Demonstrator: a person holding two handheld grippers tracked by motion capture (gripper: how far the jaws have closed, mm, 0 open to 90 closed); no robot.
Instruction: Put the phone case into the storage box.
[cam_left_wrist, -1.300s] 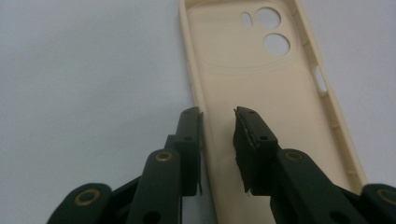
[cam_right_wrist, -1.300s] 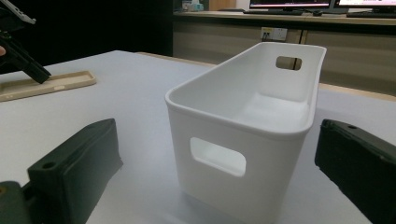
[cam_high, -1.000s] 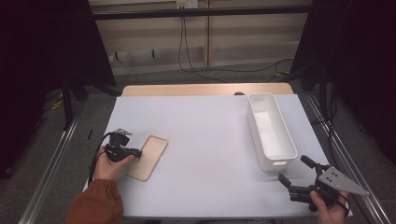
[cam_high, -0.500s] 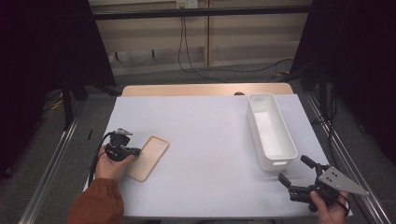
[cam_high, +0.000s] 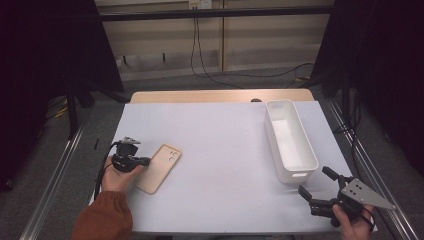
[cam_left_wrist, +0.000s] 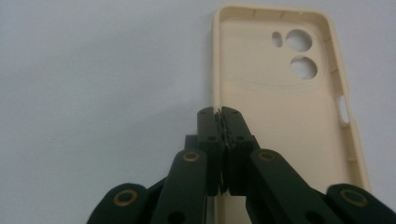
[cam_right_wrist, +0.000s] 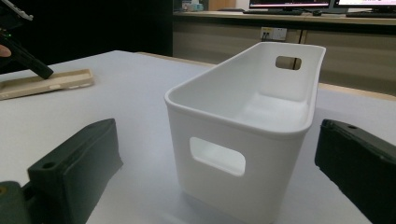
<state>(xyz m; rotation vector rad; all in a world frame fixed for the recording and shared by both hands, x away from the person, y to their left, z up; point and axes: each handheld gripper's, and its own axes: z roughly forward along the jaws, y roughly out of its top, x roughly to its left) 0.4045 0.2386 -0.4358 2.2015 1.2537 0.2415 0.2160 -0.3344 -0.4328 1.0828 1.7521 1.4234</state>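
Observation:
A beige phone case (cam_high: 161, 167) lies hollow side up on the white table cover, at the left. My left gripper (cam_high: 145, 161) points at it from the left. In the left gripper view the two jaws (cam_left_wrist: 218, 112) are pinched on the case's (cam_left_wrist: 280, 102) thin side wall. At the front right corner, my right gripper (cam_high: 315, 181) stands open with nothing between its fingers (cam_right_wrist: 74, 163). It faces the near end of a white bin (cam_high: 295, 174). In the right gripper view the case (cam_right_wrist: 44, 84) lies far off at the left.
The empty white bin (cam_right_wrist: 210, 135) has handle cut-outs and runs lengthwise along the right side. The white cover (cam_high: 225, 150) spans the table, with a wooden strip (cam_high: 200, 96) at the back. Metal rails (cam_high: 55, 190) flank both sides.

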